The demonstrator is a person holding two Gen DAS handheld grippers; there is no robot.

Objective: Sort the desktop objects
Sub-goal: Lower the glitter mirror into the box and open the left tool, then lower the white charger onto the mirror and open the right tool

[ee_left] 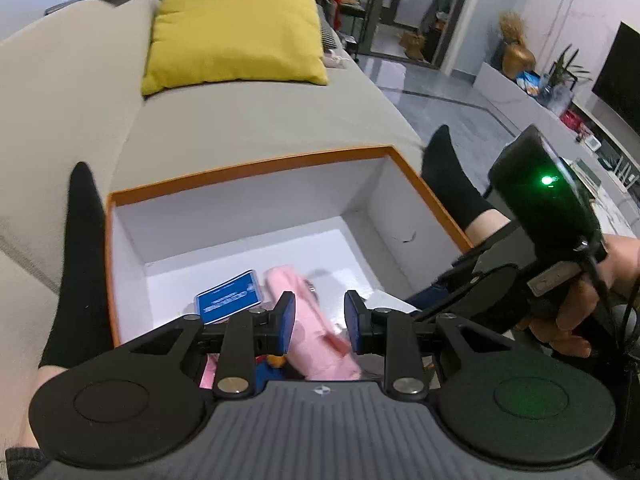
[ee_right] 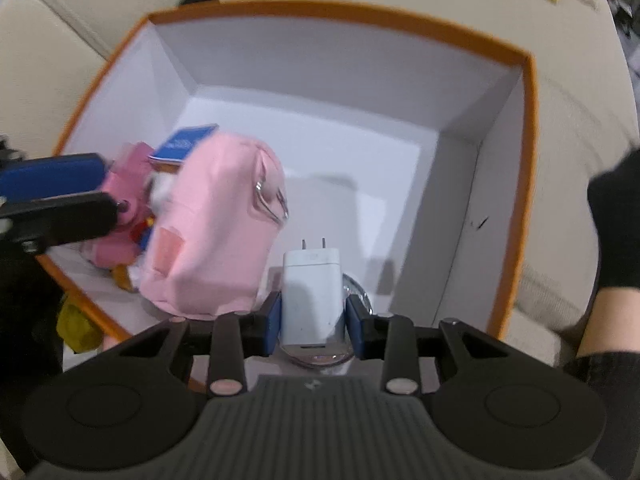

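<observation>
- The right tool pinches the white charger above the orange-rimmed box, near its front edge.
- Lower it onto bare floor right of the pink pouch, then release.
- The left tool stands spread and empty above that pouch; keep it clear.

box: matt white card, orange rim | pouch: soft pink cloth | charger: smooth white plastic | sofa: woven beige fabric
</observation>
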